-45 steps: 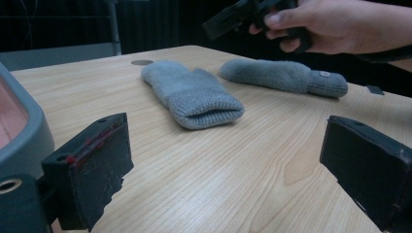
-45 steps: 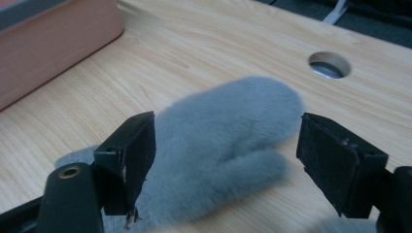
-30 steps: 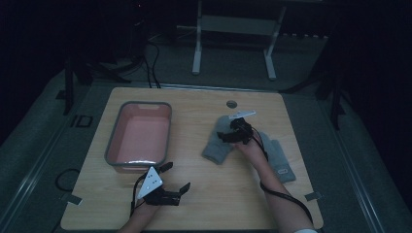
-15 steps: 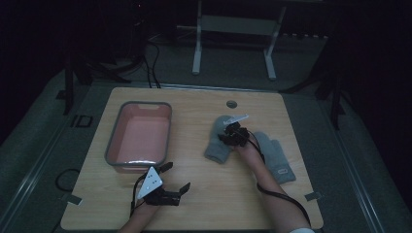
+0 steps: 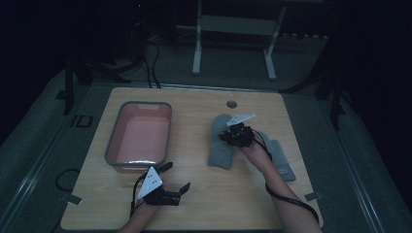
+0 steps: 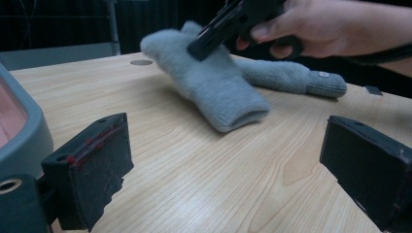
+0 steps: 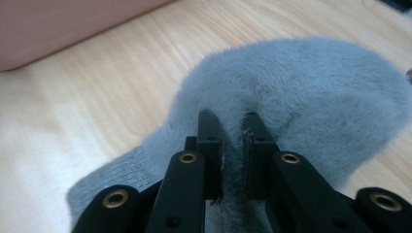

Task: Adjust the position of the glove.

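Note:
Two grey fuzzy socks lie right of the table's middle. My right gripper [image 5: 228, 137] reaches onto the nearer sock [image 5: 218, 150] from the right. Its jaws have just been closing and now pinch a fold of that sock [image 7: 316, 82] between the pads [image 7: 232, 121], and the toe end is raised a little. The left gripper view shows the same grip [image 6: 204, 43] on that sock [image 6: 218, 92], with the second sock [image 6: 291, 77] lying flat behind. My left gripper [image 5: 176, 177] rests open near the front edge, nothing between its fingers [image 6: 228, 160].
A grey-rimmed pink tub [image 5: 114, 145] stands at the left of the wooden table, its rim [image 6: 24, 131] close beside my left gripper. A small round hole [image 5: 231, 104] marks the far side of the table. Cables trail from both grippers.
My right gripper dropped onto the nearer sock, shut on its fuzzy fabric and pulled it up slightly. The left gripper stayed where it was.

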`<state>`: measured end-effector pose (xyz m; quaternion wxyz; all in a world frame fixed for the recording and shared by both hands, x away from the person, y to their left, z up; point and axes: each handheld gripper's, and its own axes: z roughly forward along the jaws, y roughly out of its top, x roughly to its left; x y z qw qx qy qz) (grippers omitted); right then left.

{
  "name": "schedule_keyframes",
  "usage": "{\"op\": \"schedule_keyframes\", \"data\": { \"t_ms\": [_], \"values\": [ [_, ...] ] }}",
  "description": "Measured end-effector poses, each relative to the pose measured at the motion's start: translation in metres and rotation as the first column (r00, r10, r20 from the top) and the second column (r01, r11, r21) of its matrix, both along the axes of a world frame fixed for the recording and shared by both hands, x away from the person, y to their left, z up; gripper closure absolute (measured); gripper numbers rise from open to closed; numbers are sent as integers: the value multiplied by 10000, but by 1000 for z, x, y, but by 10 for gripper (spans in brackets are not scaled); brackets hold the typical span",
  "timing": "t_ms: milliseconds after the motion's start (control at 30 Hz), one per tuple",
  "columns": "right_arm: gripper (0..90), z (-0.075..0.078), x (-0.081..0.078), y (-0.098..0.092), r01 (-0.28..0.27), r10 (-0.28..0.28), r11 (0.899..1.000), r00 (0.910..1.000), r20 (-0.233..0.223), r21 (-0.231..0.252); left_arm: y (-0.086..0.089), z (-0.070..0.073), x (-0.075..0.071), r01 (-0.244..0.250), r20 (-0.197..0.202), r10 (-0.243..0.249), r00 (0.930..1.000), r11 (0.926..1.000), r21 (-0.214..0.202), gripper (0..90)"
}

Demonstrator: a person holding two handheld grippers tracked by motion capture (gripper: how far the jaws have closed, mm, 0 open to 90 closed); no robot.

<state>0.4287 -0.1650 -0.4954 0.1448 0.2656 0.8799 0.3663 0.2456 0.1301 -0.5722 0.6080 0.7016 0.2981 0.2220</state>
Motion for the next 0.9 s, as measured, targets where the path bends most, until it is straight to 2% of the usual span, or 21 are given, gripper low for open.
{"op": "schedule_keyframes", "data": {
  "t_ms": [67,200,333,433,533,733,833,900],
  "values": [
    [816,7,-7,-3,-226,227,9996,9997,-62,167,0,0,0,0,2,0,10000,10000,24,50],
    [815,18,-23,-8,-276,278,9985,9996,-52,479,0,0,0,-9,-1,9,10000,10000,27,50],
    [814,20,-41,-12,-463,460,9974,9989,54,544,0,0,0,-11,2,11,10000,10000,34,50],
    [813,11,-49,-12,-494,498,9979,9987,-108,408,0,0,0,-14,-2,14,10000,10000,33,50],
    [812,-5,-52,-11,-588,592,9982,9976,-362,121,0,0,0,-18,-8,18,10000,10000,23,50],
    [805,-34,-46,-12,-607,585,9980,9928,-1046,-177,0,0,0,-11,-13,11,10000,10000,1,50],
    [796,-40,-40,-14,-710,708,9975,9882,-1357,33,0,0,0,-10,-11,10,10000,10000,5,50],
    [790,-40,-37,-13,-895,877,9960,9869,-1356,-70,0,0,0,-19,-25,19,10000,10000,-4,50]
  ]
}}
